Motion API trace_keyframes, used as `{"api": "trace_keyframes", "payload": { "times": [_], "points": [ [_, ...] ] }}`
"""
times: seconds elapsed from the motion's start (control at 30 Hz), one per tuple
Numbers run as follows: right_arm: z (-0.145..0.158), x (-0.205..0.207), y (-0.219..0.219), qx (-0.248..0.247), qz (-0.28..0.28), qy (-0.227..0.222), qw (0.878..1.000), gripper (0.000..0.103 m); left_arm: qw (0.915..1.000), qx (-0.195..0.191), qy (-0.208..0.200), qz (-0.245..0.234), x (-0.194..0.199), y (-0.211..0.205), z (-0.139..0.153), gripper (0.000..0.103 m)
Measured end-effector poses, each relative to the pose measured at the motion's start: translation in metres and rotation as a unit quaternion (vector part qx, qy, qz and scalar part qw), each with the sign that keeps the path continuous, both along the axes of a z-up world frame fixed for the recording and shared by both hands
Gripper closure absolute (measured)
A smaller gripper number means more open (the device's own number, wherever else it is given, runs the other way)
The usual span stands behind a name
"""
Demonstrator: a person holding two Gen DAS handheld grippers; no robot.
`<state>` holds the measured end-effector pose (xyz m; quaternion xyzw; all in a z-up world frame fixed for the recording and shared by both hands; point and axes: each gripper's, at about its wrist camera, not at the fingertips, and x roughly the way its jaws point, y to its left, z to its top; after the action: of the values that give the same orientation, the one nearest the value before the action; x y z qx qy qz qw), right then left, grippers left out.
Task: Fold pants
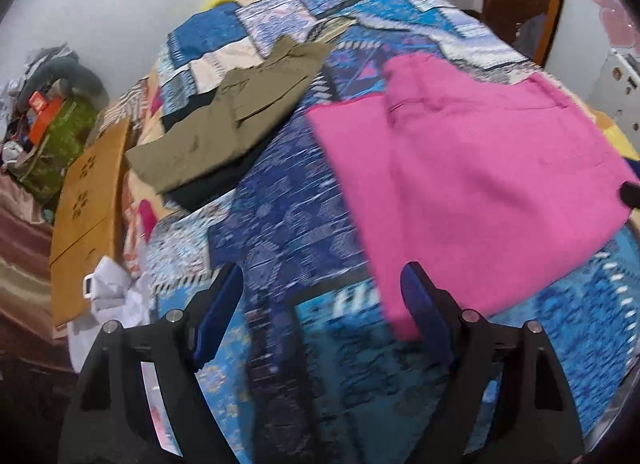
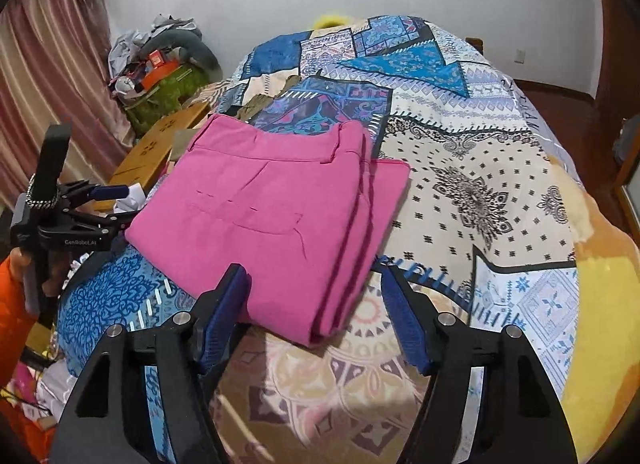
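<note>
Pink pants point(image 1: 472, 180) lie folded into a flat stack on the patterned bedspread point(image 1: 288, 216). They also show in the right wrist view point(image 2: 272, 216), waistband at the far end and folded layers along the right edge. My left gripper point(image 1: 324, 296) is open and empty, held above the bed just left of the stack's near corner. It also shows at the left of the right wrist view point(image 2: 96, 200). My right gripper point(image 2: 316, 296) is open and empty, straddling the stack's near corner from above.
Folded olive pants point(image 1: 232, 116) on a dark garment lie at the bed's far left. A brown cardboard box point(image 1: 88, 220) and white plastic point(image 1: 116, 296) sit beside the bed. A cluttered green bag point(image 2: 168, 84) and pink curtain point(image 2: 48, 76) stand by the wall.
</note>
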<state>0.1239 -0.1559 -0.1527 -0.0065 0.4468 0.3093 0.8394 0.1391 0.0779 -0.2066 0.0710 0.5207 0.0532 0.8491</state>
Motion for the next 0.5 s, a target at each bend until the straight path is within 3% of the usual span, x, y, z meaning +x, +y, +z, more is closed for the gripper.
{"api": "trace_keyframes", "payload": {
  "times": [0.13, 0.23, 0.5],
  "points": [
    [0.007, -0.002, -0.005, -0.015, -0.005, -0.009, 1.0, 0.038, 0.9998, 0.002, -0.006, 0.02, -0.004, 0.016, 0.005, 0.024],
    [0.016, -0.001, -0.007, -0.021, -0.008, -0.02, 1.0, 0.043, 0.999, -0.021, -0.032, 0.021, -0.003, 0.021, 0.024, 0.025],
    [0.039, 0.014, 0.012, 0.009, 0.012, -0.051, 0.999, 0.043, 0.9904, -0.068, -0.111, -0.044, 0.023, -0.02, 0.074, 0.028]
  ]
}}
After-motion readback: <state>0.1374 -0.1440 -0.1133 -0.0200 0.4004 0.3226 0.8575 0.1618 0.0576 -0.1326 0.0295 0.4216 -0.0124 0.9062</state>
